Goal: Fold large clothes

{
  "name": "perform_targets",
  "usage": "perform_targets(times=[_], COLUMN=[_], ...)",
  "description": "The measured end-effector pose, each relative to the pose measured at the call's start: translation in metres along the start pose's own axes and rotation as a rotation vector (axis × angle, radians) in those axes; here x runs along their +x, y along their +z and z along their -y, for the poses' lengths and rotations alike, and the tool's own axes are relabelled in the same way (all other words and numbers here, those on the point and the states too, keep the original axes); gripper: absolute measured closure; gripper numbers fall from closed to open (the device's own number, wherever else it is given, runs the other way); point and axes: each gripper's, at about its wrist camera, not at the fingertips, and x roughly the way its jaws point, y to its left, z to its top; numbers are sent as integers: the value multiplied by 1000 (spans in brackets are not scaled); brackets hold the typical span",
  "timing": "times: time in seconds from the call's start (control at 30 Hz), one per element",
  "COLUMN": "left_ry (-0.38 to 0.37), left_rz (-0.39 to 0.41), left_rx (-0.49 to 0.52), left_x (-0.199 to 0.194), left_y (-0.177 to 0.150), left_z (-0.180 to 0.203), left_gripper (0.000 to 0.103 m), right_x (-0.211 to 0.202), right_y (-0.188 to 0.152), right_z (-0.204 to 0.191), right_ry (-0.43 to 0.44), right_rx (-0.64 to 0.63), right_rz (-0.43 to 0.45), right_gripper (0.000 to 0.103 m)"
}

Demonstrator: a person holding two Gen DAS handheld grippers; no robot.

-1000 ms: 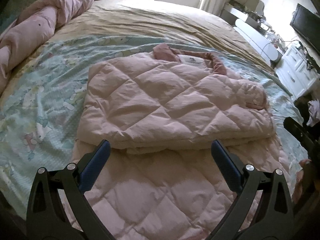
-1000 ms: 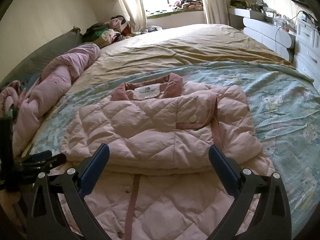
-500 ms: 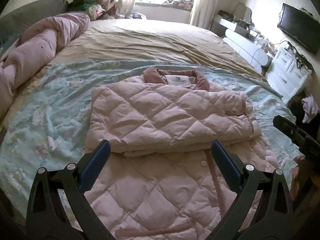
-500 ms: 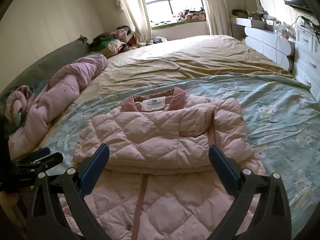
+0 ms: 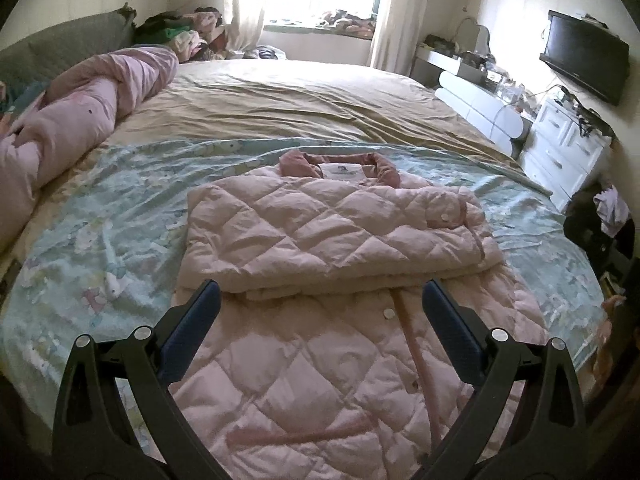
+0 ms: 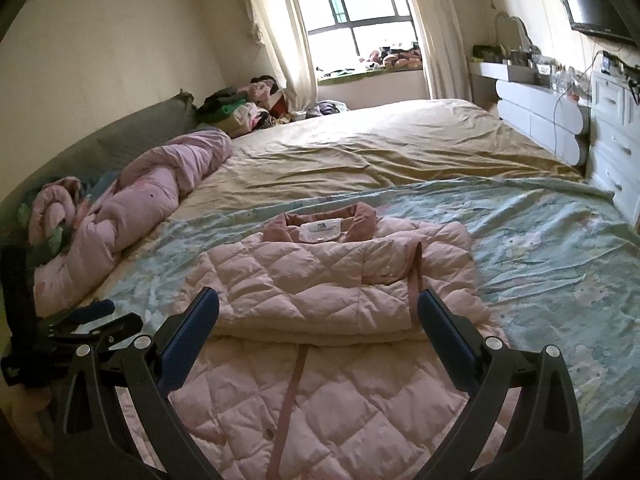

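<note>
pink quilted coat [image 5: 332,232], white neck label [image 6: 320,233] unreadable

Both wrist views look forward between spread fingers, low and close over the pink jacket [image 5: 336,236], sharing bed [image 6: 400,148] and window [image 6: 360,8] ahead.

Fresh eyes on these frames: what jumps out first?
A pink quilted jacket lies mid-bed on the pale blue patterned sheet, sleeves folded across its chest and the lower half flat toward the cameras. Both tools, left and right, are open and empty. A rolled pink duvet lies along the left.
</note>
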Motion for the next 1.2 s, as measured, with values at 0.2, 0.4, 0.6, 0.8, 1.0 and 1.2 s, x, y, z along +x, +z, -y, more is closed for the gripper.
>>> perform_targets(times=[0.2, 0.4, 0.6, 0.8, 1.0, 1.2], left_ry=[-11, 5, 42, 84, 130, 187], left_rz=[-10, -29, -64, -94, -125, -154], left_rx=[6, 25, 56, 67, 55, 5], left_x=[-8, -10, -11, -15, -19, -26], left_y=[-22, -44, -66, -90, -111, -136], left_z=[4, 6, 2, -10, -34, -69], left_gripper=[8, 8, 8, 8, 8, 8], right_x=[-16, -26, -30, -30, -33, -34], right_y=[-17, -40, -63, -91, -119, -150], right_z=[5, 15, 32, 51, 67, 87], right_ry=[-9, -33, -63, -90, -124, -172], right_rx=[-17, -18, -5, 15, 35, 65], right_rz=[-13, -50, -104, -173, -231, -297], right_gripper=[4, 4, 4, 4, 4, 4])
